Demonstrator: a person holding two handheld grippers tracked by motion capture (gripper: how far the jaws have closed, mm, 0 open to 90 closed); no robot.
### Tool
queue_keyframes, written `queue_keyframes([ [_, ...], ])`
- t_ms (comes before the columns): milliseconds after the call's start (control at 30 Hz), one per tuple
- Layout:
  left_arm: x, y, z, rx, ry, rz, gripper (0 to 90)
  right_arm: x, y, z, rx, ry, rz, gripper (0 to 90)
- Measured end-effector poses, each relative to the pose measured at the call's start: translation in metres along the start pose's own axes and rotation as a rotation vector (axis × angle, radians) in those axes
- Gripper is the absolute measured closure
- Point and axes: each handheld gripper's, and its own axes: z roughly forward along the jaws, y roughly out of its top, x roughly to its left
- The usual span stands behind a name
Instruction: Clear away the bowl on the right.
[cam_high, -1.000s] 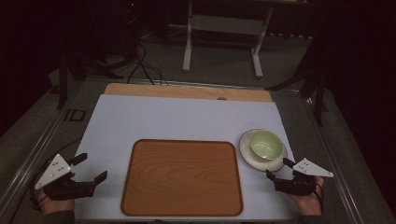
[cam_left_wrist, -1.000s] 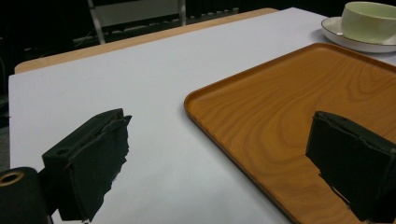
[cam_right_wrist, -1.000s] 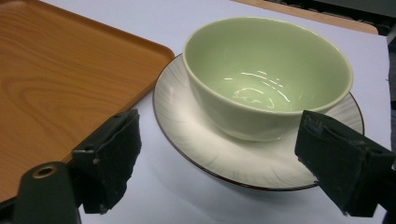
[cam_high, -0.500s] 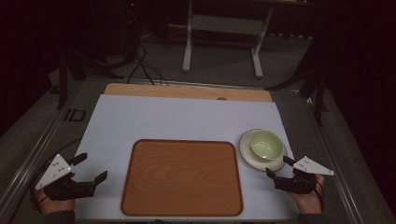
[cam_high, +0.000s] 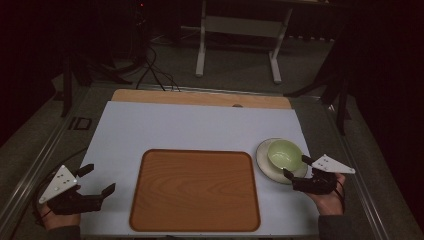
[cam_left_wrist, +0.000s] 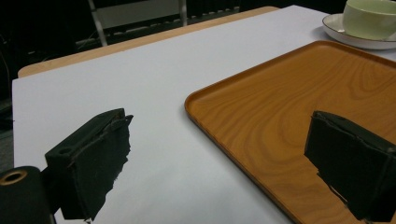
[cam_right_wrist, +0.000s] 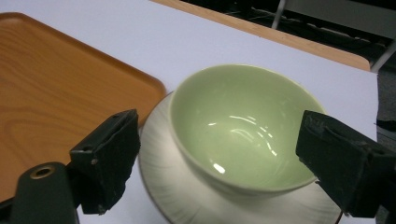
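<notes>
- Bowl (cam_right_wrist: 240, 128) is the thing in hand: pale green, empty, standing upright on a white saucer (cam_right_wrist: 187, 196), just beside the right edge of the wooden tray (cam_high: 195, 190), on the right part of the white table (cam_high: 190, 127).
- Your right gripper (cam_high: 299, 167) is at the near side of the bowl with the jaws spread wide and nothing between them; in the right gripper view they stand on both sides of the bowl, not touching it.
- Go forward slowly and low, so that one jaw goes outside the wall and one inside, or take the saucer rim if you want to move both together.
- Close gently; I judge the glaze is slippery, and the bowl may slide on the saucer.
- Your left gripper (cam_high: 96, 181) waits left of the tray, also released and empty. Keep it out of the way.
</notes>
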Motion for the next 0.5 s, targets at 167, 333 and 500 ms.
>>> queue_keyframes([
  [167, 0.0, 0.0, 0.0, -0.001, 0.005, -0.003, 8.2, -0.009, 0.005, 0.006, 0.007, -0.006, 0.001, 12.7],
  [333, 0.001, 0.0, 0.0, -0.001, 0.005, -0.006, 8.8, -0.018, 0.01, 0.012, 0.023, -0.024, -0.005, 12.5],
  [500, 0.0, 0.0, 0.0, -0.001, 0.006, -0.005, 9.6, -0.029, 0.011, 0.02, 0.023, -0.043, 0.025, 12.5],
])
